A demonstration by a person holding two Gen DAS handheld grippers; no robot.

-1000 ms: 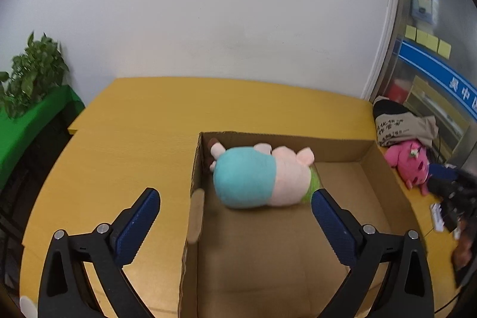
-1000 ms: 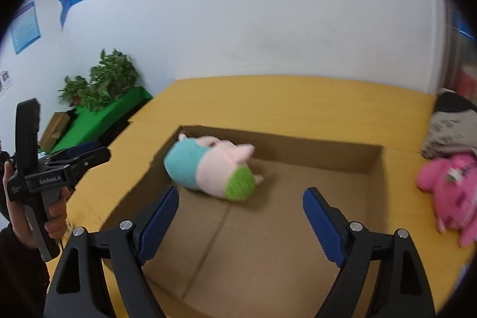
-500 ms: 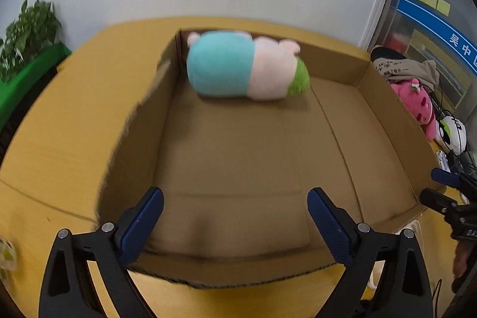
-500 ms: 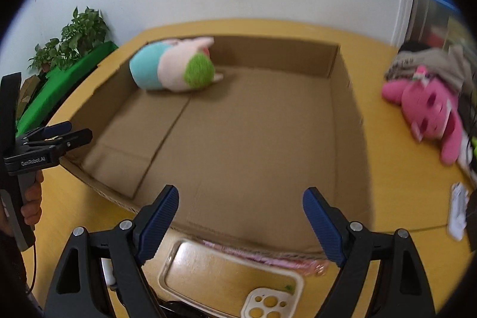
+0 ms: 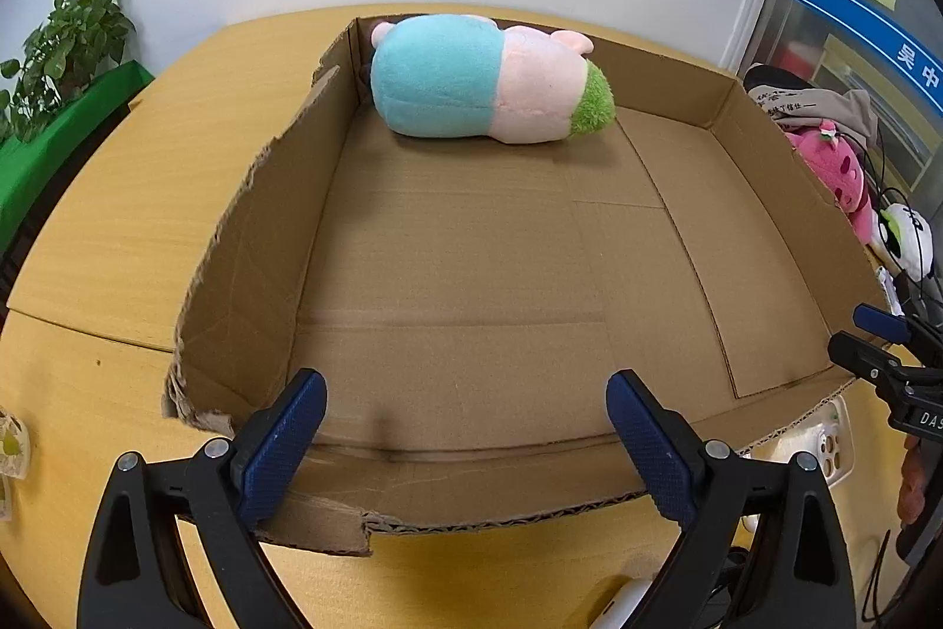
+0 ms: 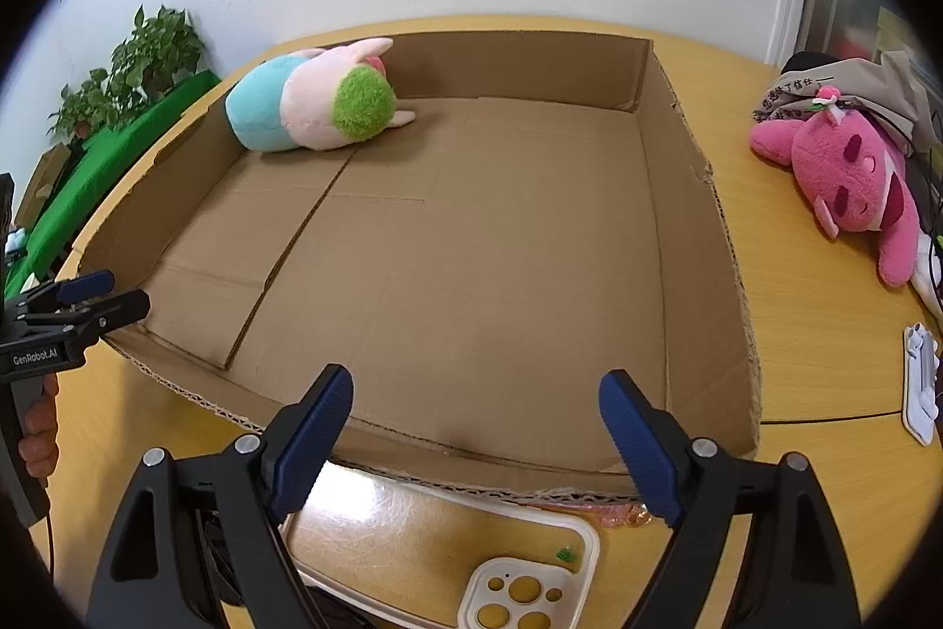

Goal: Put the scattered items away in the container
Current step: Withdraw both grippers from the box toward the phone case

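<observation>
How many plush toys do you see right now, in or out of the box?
3. A blue, pink and green plush lies in the cardboard box's far left corner. A pink plush lies on the table right of it. A white-and-black plush is partly hidden beyond; more may be hidden.

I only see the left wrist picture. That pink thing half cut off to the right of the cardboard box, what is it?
Observer: A pink plush toy with closed eyes, lying on the table outside the cardboard box.
Visitor: And the white thing peeking out by the box's near corner?
Observer: A phone case with round camera holes, lying flat in front of the box's near wall, below the open right gripper.
</observation>
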